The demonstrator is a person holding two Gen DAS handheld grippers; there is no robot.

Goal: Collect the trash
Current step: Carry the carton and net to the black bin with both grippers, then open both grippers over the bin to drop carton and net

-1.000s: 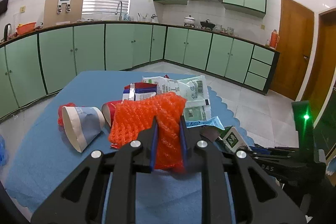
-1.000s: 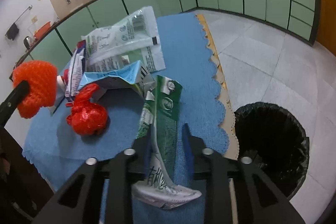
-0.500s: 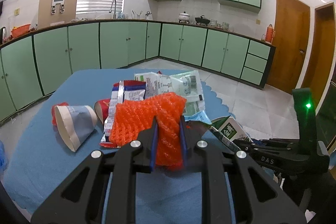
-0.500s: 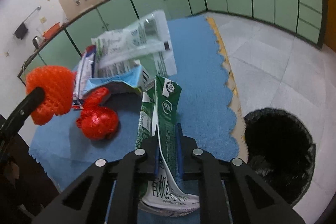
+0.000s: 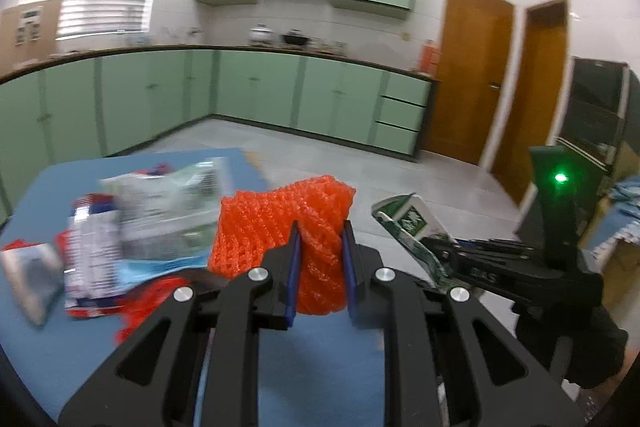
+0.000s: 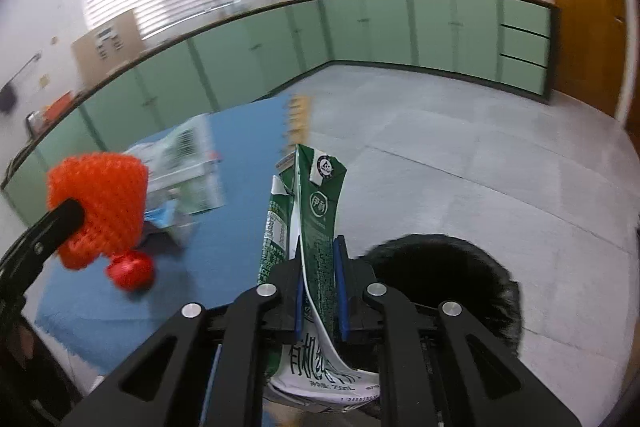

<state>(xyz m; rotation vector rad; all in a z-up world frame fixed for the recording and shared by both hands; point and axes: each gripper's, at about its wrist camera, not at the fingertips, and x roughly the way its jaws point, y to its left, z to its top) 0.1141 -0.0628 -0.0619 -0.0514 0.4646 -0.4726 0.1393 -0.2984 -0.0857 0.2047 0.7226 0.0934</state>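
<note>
1. Kitchen, green cabinets; blue table [image 5: 48, 355] bearing wrappers.
2. Left gripper [image 5: 320, 263]: clamped on orange foam net [image 5: 280, 223], raised above table.
3. Right gripper [image 6: 318, 283]: jaws just closed onto flattened green carton [image 6: 320, 219], beside black bin [image 6: 444, 279].

The left tongs [image 5: 319, 263] pinch an orange foam fruit net [image 5: 280, 223] between their blue pads, holding it above the blue-covered bench [image 5: 60, 347]. To the right, the right tongs [image 5: 444, 259] grip a flattened green milk carton [image 5: 408, 223], a green light glowing on the black body behind them. Left of the net, blurred wrappers [image 5: 160, 211] and a crushed paper cup [image 5: 28, 275] lie in a heap on the bench, with green kitchen cabinets [image 5: 260, 95] and two brown doors [image 5: 472, 75] beyond.
</note>
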